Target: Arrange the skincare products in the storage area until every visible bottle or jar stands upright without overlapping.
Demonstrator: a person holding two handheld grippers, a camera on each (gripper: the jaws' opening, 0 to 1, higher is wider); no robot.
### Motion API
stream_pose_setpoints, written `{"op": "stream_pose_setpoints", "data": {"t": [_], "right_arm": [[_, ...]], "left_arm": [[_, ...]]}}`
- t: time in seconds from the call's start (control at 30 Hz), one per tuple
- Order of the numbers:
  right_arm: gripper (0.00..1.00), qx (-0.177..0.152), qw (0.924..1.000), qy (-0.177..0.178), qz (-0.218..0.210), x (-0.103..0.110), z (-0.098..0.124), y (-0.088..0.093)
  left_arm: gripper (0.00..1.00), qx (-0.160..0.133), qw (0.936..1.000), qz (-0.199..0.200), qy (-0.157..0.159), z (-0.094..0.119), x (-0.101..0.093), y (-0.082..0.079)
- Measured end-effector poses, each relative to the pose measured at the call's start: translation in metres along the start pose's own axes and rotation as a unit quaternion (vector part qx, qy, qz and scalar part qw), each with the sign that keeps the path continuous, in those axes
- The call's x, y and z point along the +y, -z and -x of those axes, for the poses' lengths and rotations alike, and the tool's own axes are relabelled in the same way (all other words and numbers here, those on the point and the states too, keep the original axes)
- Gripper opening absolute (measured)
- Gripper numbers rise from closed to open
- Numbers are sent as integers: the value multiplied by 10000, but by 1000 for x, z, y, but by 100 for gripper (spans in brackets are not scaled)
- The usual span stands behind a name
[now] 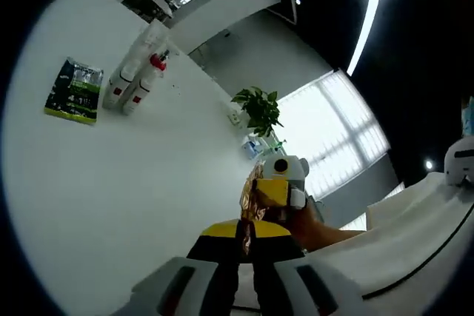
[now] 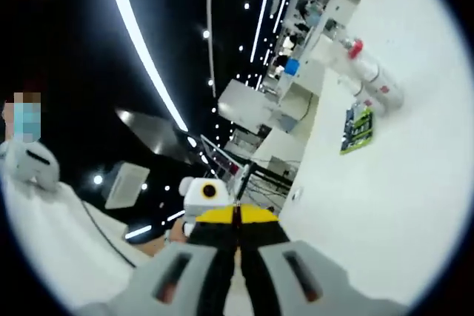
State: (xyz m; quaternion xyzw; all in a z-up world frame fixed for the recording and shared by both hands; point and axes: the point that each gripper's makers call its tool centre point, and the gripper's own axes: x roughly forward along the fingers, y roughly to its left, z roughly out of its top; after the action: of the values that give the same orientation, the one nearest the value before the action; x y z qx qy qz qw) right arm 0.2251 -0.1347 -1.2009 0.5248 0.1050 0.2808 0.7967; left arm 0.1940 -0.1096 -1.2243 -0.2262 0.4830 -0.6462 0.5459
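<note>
table point(image 1: 133, 183): wide bare middle | obstacles: bottles point(image 1: 137, 79), green packet point(image 1: 74, 90) at far edge

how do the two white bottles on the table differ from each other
The white bottle with the red pump top has a red head; the plain white-capped bottle beside it does not. The red-topped one lies nearer the potted plant, the plain one nearer the green flat packet. Both appear to lie flat, side by side, with red labels.
</note>
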Motion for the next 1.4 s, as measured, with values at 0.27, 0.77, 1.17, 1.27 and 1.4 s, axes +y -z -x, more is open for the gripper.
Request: {"op": "stream_pose_setpoints", "data": {"t": [0.27,0.77,1.17,1.27,1.4], "right_arm": [[0,-597,9970,-152,-478,3,5,-14],[4,-554,9984,-145,-15,9,16,-14],[7,308,9915,330,1222,8,14,5],[1,445,9910,341,1215,7,14,8],[0,353,9953,143,889,12,14,6]], "left_arm": [[4,-98,9999,84,76,-8,-3,-2],[1,49,9996,54,258,-17,-10,3],[1,796,9966,-197,39,-11,-3,26],[1,805,9966,-194,52,-12,-5,29],[2,460,9987,-224,34,-11,-5,25]]}}
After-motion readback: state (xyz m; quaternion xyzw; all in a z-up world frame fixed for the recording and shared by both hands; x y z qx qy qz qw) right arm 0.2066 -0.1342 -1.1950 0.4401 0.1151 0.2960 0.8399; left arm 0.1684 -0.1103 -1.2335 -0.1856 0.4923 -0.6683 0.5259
